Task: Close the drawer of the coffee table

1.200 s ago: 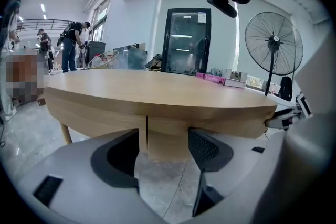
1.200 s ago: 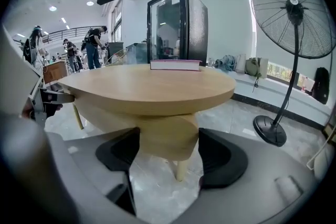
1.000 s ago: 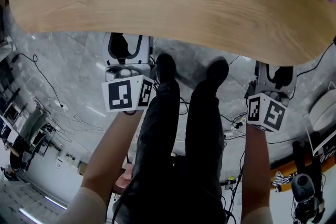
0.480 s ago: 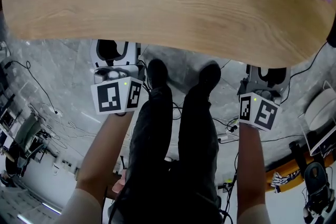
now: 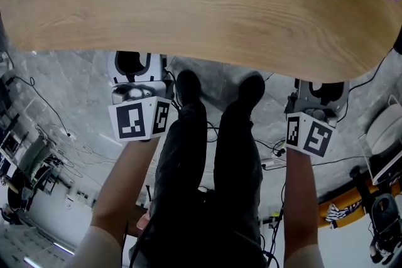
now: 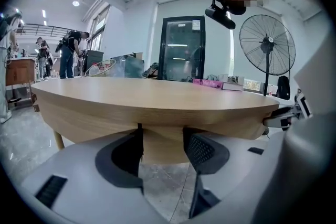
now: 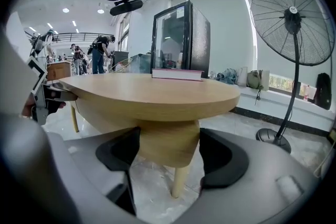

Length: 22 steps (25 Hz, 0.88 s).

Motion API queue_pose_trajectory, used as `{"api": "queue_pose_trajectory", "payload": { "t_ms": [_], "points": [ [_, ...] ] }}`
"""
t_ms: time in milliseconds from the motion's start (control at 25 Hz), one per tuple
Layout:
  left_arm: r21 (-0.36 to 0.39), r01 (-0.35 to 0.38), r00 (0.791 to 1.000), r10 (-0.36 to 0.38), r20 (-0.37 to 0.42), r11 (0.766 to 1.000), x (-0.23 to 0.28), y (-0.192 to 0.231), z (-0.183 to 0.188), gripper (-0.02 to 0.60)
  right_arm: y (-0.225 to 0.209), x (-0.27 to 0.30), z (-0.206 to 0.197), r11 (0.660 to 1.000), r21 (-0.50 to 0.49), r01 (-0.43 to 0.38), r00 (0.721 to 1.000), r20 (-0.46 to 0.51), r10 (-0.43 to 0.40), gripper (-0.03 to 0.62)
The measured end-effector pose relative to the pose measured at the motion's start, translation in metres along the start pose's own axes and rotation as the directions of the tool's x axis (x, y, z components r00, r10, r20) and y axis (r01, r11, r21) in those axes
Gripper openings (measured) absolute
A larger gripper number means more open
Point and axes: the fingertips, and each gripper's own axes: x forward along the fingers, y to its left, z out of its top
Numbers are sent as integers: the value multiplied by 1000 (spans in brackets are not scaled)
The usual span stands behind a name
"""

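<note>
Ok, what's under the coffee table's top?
What looks like the drawer, a rounded wooden block, hangs beneath the tabletop, a table leg showing below it. Its inside is hidden; in the head view the tabletop covers it completely.

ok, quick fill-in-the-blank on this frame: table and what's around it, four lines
1. The book on the coffee table has a ___ cover.
2. On the floor to the table's right, in the right gripper view, stands a pedestal ___.
3. The right gripper has its jaws ___, with a wooden block under the table top between them.
4. The person's shoes are ___.

Missing words: pink; fan; apart; black.
</note>
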Motion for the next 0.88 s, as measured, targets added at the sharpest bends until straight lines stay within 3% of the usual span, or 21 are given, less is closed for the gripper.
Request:
{"api": "queue_pose_trajectory", "payload": {
  "t_ms": [200,400,640,760,880],
  "points": [
    [4,6,1000,-6,-11,1000,2,2,-2,229,1,2,-2,1000,-4,-8,1000,-10,8,359],
    [57,14,993,-7,-115,998,-6,-4,-11,236,0,-3,-3,999,-43,3,997,-71,-6,357],
    [69,38,987,-27,-157,997,-29,-11,-6,236,3,-15,-12,998,-58,10,989,-145,-18,342],
    [76,33,984,-19,-178,997,-40,-9,-2,235,7,-27,-12,996,-87,4,982,-188,-20,259],
    [85,28,980,-11,-198,996,-54,-12,4,223,10,-44,-4,994,-111,-17,977,-214,-7,245]
  ]
}}
